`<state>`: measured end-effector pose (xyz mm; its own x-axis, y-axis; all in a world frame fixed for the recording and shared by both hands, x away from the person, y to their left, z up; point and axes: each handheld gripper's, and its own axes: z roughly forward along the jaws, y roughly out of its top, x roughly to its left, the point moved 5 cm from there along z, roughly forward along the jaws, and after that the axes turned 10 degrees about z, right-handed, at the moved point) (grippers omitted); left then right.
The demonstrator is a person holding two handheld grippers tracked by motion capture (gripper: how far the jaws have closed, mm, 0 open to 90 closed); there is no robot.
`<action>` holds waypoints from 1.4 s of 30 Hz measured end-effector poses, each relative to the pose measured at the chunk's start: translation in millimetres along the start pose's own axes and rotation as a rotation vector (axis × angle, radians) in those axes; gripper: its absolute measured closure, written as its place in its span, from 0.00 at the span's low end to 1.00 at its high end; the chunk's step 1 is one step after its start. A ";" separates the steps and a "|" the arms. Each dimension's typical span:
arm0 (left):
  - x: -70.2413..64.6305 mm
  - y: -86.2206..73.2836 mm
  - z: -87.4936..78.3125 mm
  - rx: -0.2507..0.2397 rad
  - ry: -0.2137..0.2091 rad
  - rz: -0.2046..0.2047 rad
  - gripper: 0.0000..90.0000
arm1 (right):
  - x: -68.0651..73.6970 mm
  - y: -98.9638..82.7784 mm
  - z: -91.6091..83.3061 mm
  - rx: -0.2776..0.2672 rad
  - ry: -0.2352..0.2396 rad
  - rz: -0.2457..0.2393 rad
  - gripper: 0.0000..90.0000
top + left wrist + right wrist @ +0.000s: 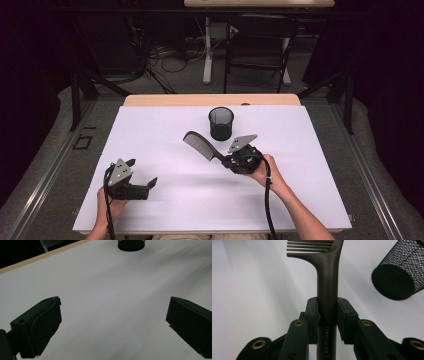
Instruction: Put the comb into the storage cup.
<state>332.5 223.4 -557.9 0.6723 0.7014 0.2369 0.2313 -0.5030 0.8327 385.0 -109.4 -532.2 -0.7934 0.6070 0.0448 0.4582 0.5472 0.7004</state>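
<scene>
A dark brown comb [199, 145] sticks out up and to the left from my right gripper [226, 161], which is shut on its handle. In the right gripper view both pads clamp the comb's handle [327, 290], and its teeth point left at the top. A black mesh cup [221, 123] stands upright just behind the comb; the right gripper view has the cup [399, 275] at the upper right. My left gripper [142, 174] rests low at the front left of the white table [150, 130], open, with nothing between its jaws [112, 322].
The black mesh cup's base [131, 245] sits far ahead at the top edge of the left gripper view. The table's wooden far edge [210, 99] runs behind the cup. Beyond it stand a chair [260, 45] and loose cables on the floor.
</scene>
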 end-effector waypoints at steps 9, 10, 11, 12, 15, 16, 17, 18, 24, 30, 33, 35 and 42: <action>0.9 0.3 -0.9 -0.010 0.006 -0.009 0.00 | -4.8 -0.8 -7.7 -0.025 -0.016 0.023 0.81; 1.1 0.5 -0.6 -0.011 0.006 -0.006 0.00 | -5.4 -0.6 -7.9 -0.032 -0.016 0.022 0.81; 0.9 0.6 -0.3 -0.011 0.004 -0.006 0.00 | -6.3 -0.7 -8.8 -0.034 -0.018 0.020 0.81; 0.4 0.7 0.0 -0.010 0.002 -0.008 0.00 | -6.6 -1.0 -9.7 -0.037 -0.022 0.027 0.81; -0.4 0.9 0.5 -0.010 0.001 -0.009 0.00 | -8.9 -0.7 -11.8 -0.055 -0.026 0.030 0.81; -0.4 0.8 0.5 -0.011 0.001 -0.009 0.00 | -9.4 -0.6 -12.9 -0.055 -0.027 0.034 0.81; -0.1 0.7 0.2 -0.011 0.001 -0.009 0.00 | -10.6 0.0 -14.0 -0.064 -0.028 0.035 0.81; 0.2 0.6 0.0 -0.012 0.001 -0.011 0.00 | -11.3 0.4 -14.8 -0.069 -0.028 0.039 0.81; 0.9 0.8 0.6 -0.013 0.003 -0.008 0.00 | -15.2 1.3 -19.5 -0.099 -0.034 0.055 0.81; 0.8 0.3 1.1 -0.013 0.000 -0.014 0.00 | -19.4 3.0 -22.7 -0.129 -0.045 0.067 0.81; 2.0 0.0 1.4 -0.013 0.005 -0.015 0.00 | -21.8 3.5 -24.3 -0.143 -0.045 0.074 0.81; 2.1 0.1 1.9 -0.011 0.008 -0.015 0.00 | -23.5 3.3 -25.4 -0.149 -0.051 0.078 0.81; 1.1 0.3 0.9 -0.015 0.002 -0.016 0.00 | -29.8 3.1 -29.3 -0.171 -0.073 0.101 0.81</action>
<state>334.0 223.6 -557.9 0.6672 0.7101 0.2250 0.2311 -0.4844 0.8438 398.4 -142.7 -510.5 -0.7131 0.6972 0.0733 0.4542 0.3797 0.8059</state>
